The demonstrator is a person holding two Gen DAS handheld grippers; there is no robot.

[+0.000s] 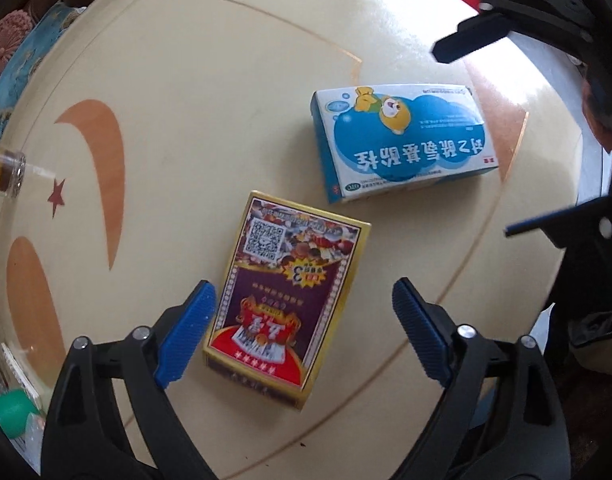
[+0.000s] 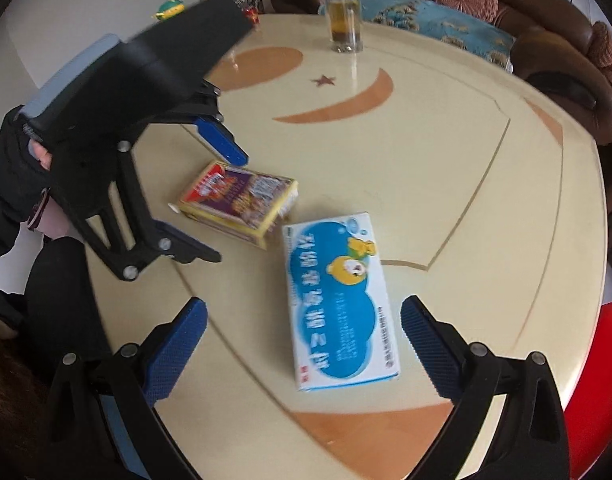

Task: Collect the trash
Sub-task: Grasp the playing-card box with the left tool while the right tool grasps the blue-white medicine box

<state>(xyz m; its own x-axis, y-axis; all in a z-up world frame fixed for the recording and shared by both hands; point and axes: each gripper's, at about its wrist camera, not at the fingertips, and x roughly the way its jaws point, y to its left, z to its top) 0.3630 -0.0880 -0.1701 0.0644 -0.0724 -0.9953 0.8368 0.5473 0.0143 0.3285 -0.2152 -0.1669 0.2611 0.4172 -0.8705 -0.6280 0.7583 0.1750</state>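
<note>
Both claws stand wide apart and hold nothing: we see our left gripper point(image 1: 304, 330) low in the left wrist view, its blue pads point(image 1: 185, 334) on either side of the card box point(image 1: 284, 304), the left pad just beside the box edge and the right pad clear of it. That box lies flat on the table point(image 1: 186, 100), gold-rimmed, purple and red. Up and to the right of it, apart from it, lies the blue box point(image 1: 402, 140) with a cartoon bear, also flat. In the right wrist view our right gripper point(image 2: 304, 346) sits at the bottom of the frame with the blue box point(image 2: 338, 304) between its spread fingers, neither pad touching. The card box point(image 2: 238, 200) lies just beyond, at centre left, a corner close to the blue box. Our left gripper point(image 2: 222, 204) reaches in from the left edge over the card box. At the top centre a glass bottle point(image 2: 344, 12) stands upright. A sofa point(image 2: 566, 60) curves along the upper right, and something red point(image 2: 602, 360) shows at the lower right.
</note>
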